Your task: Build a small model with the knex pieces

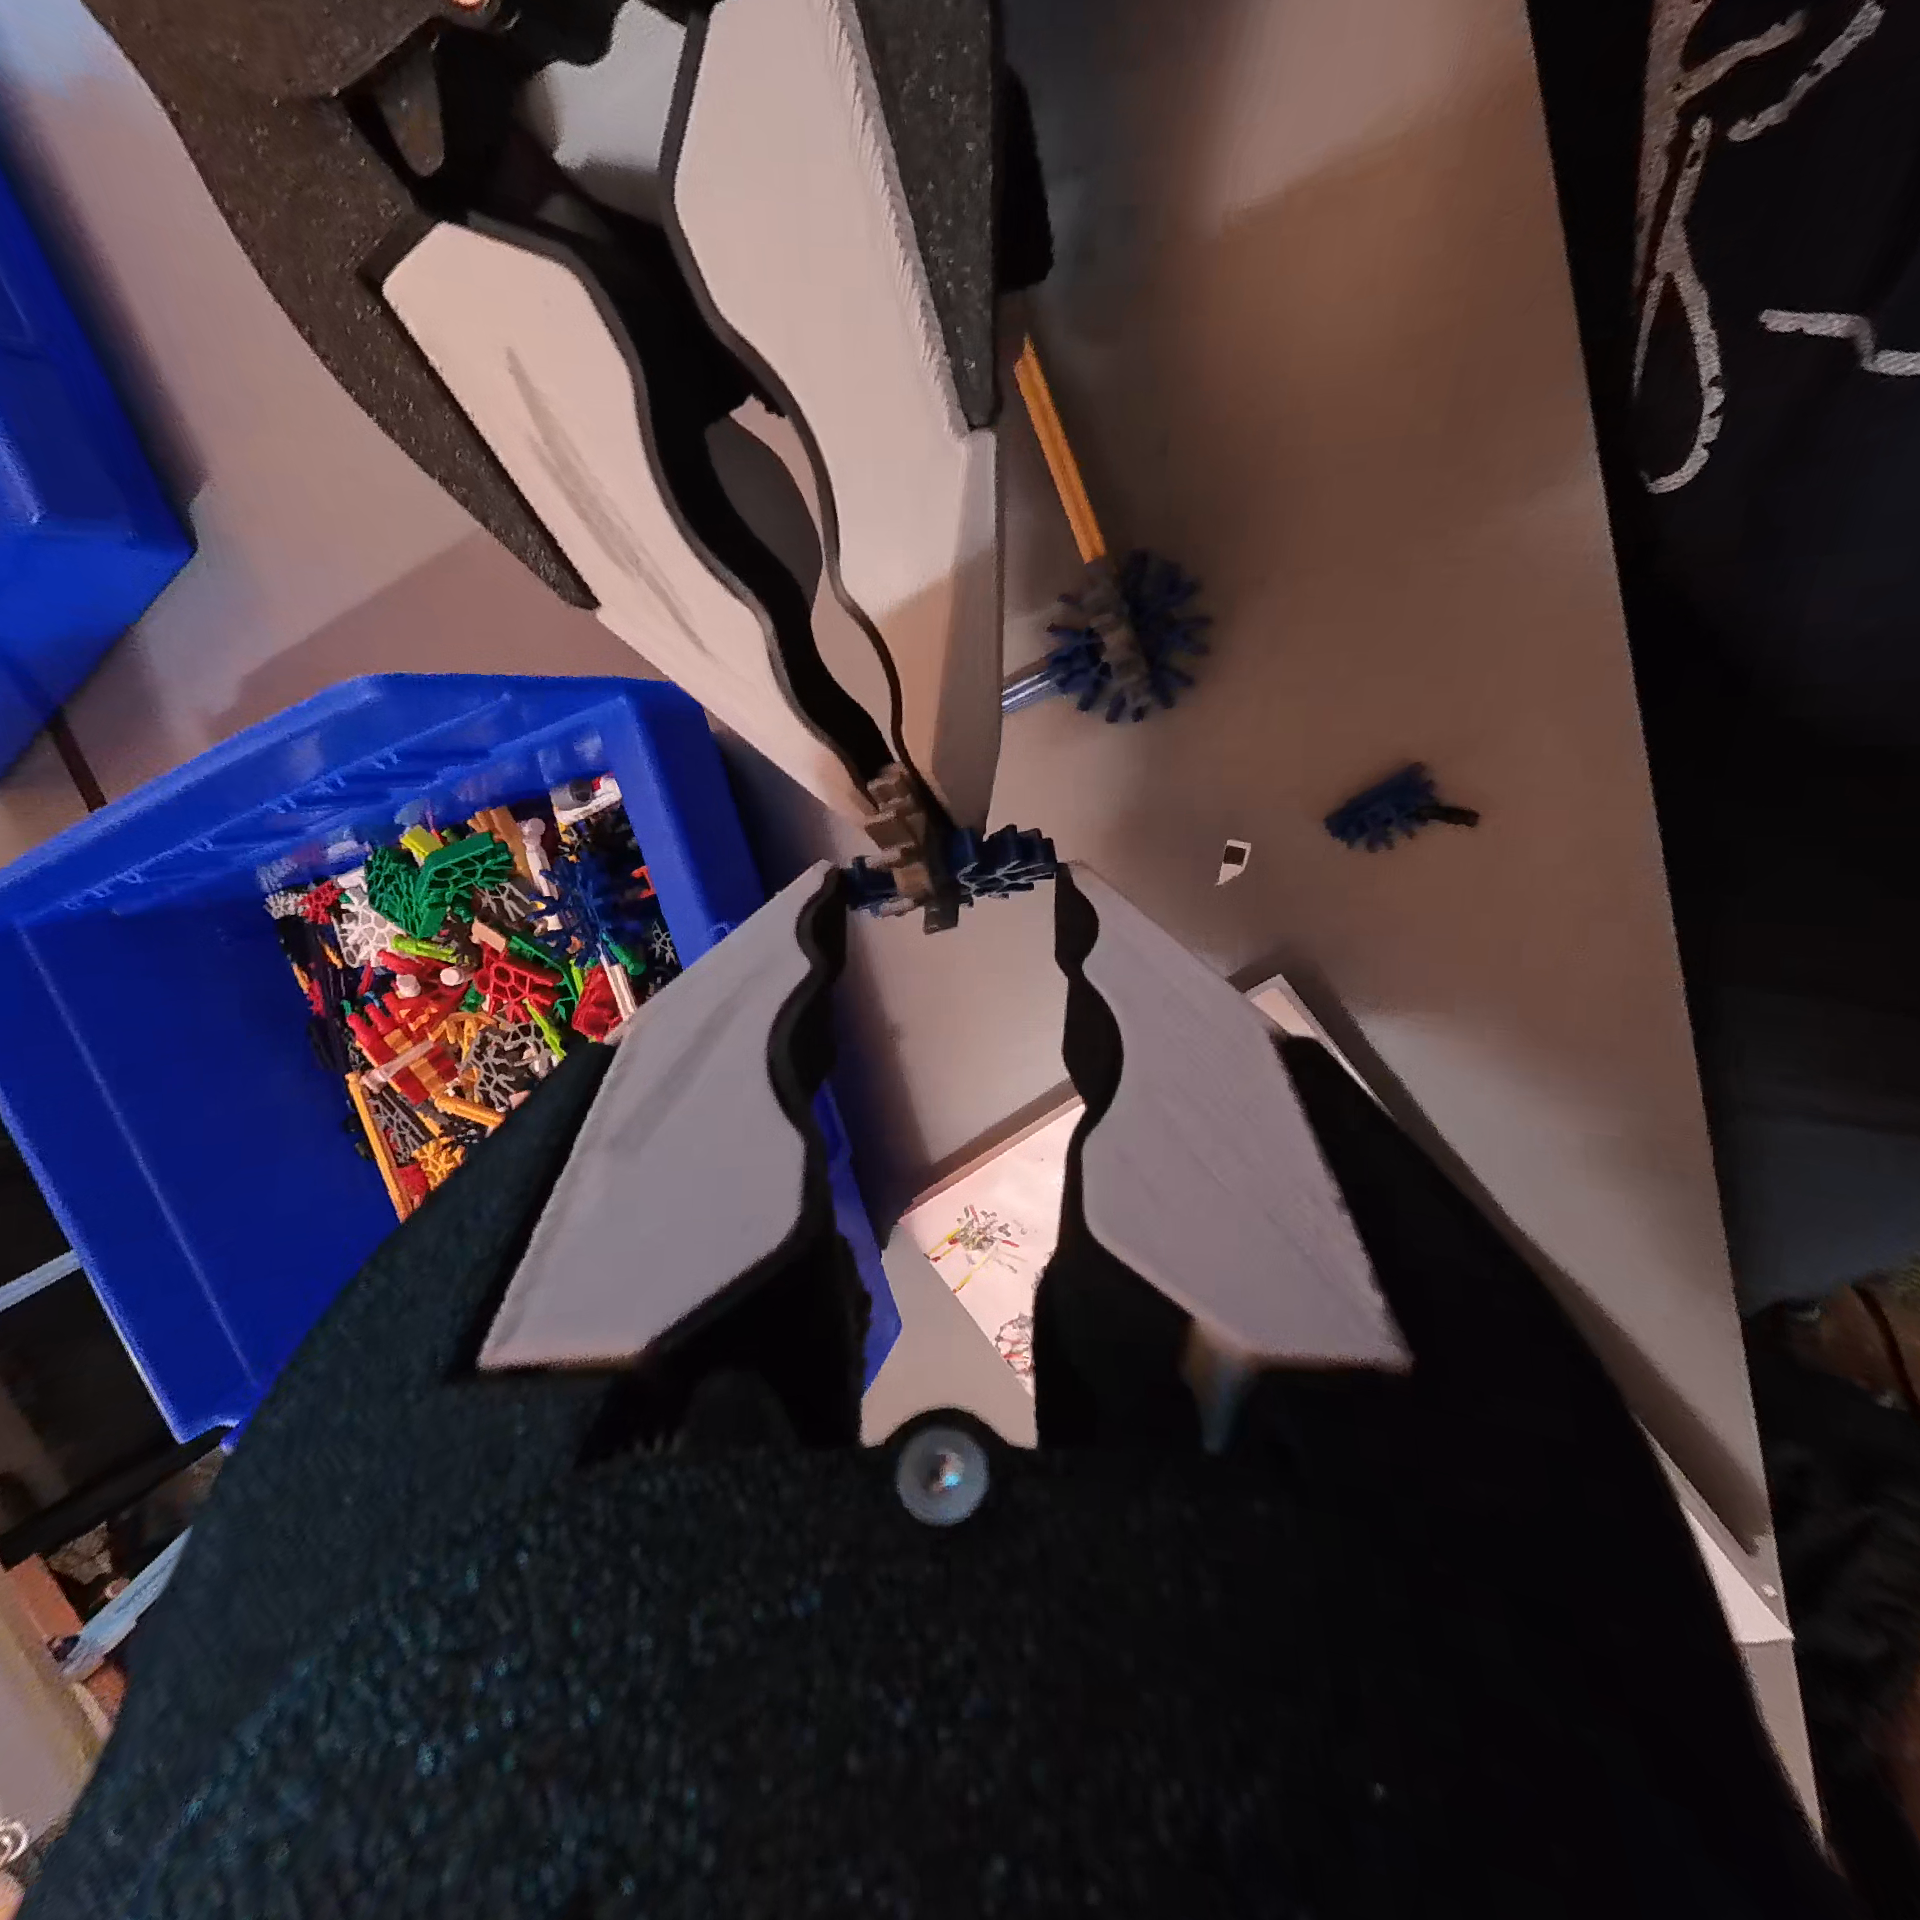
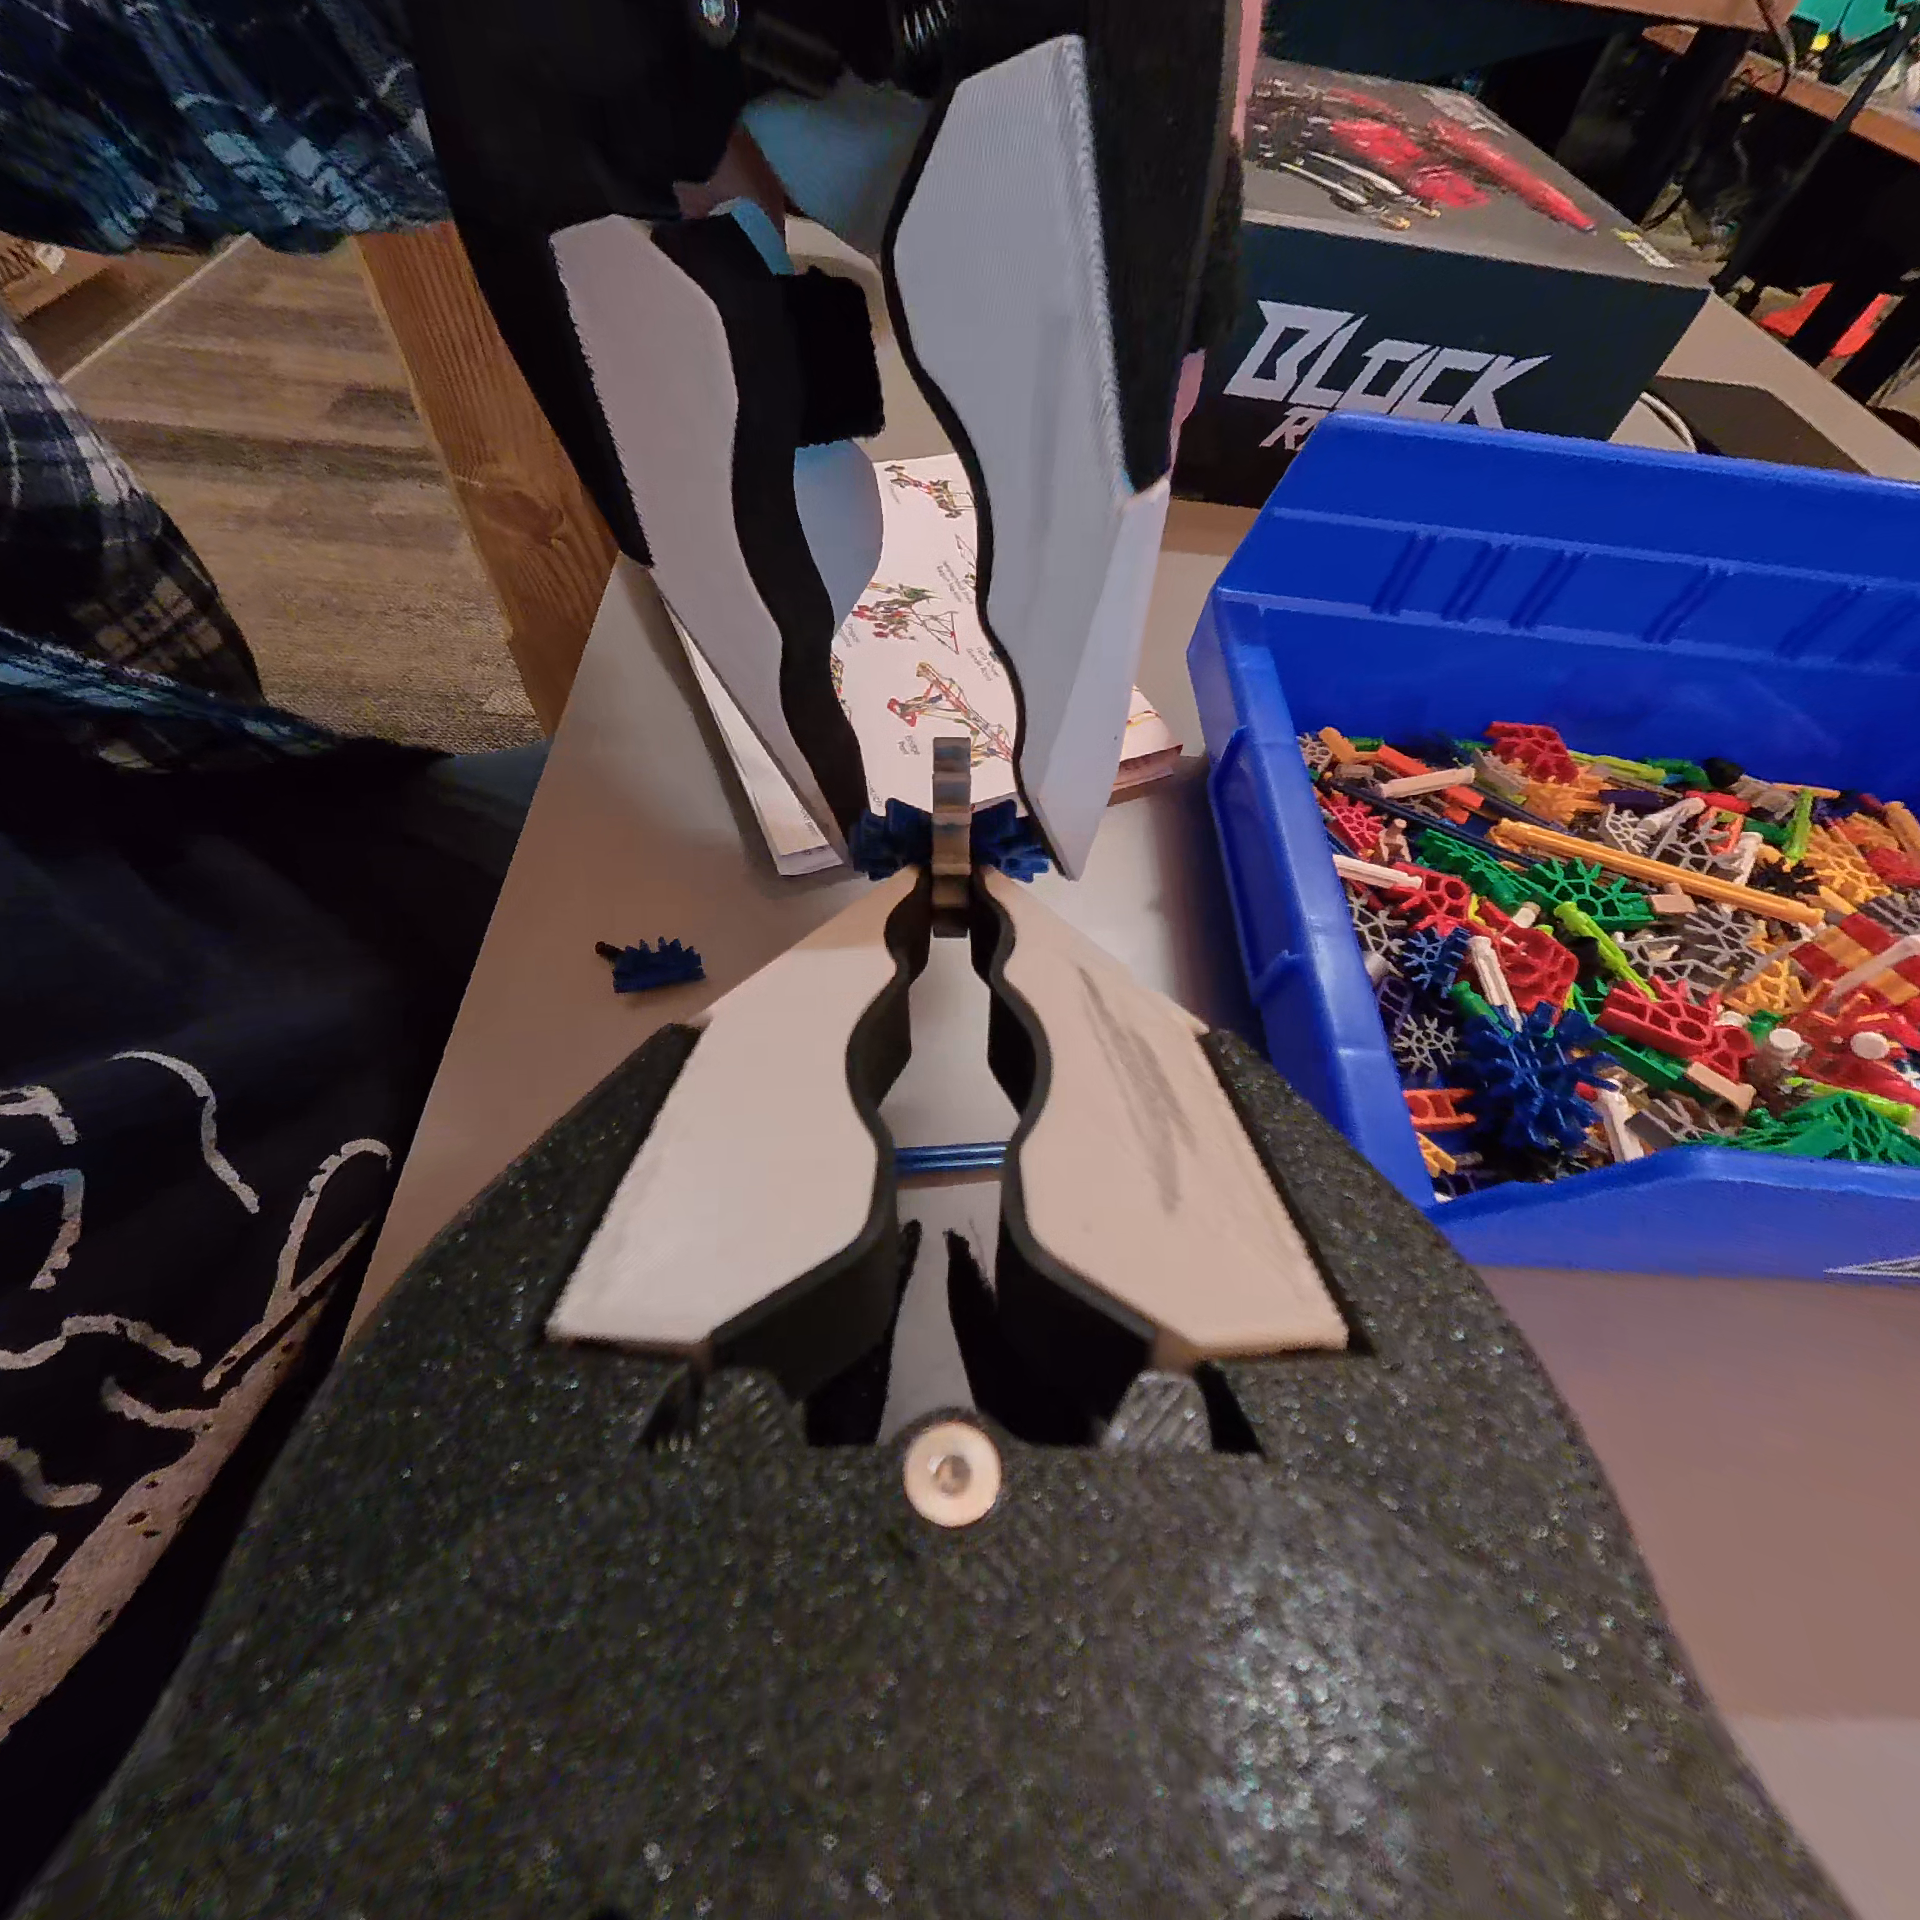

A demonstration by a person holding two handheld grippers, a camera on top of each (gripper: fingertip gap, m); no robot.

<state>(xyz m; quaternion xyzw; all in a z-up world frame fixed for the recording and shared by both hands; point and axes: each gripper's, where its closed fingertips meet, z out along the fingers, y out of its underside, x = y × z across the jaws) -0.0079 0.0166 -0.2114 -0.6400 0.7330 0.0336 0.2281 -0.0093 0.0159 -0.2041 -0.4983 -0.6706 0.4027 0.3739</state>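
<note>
My left gripper has its fingertips against both sides of a blue snowflake connector and holds it above the grey table. My right gripper is shut on a grey connector that is slotted crosswise into the blue one. The two grippers meet tip to tip. The right gripper comes in from the top of the left wrist view. The left gripper comes in from the top of the right wrist view.
A blue bin holds several colourful building pieces beside the grippers. On the table lie a blue-grey hub with a yellow rod, a small blue piece and an instruction booklet. A dark box stands behind the bin. A person's dark clothing shows at the table edge. The tips of both grippers are at nearly the same place.
</note>
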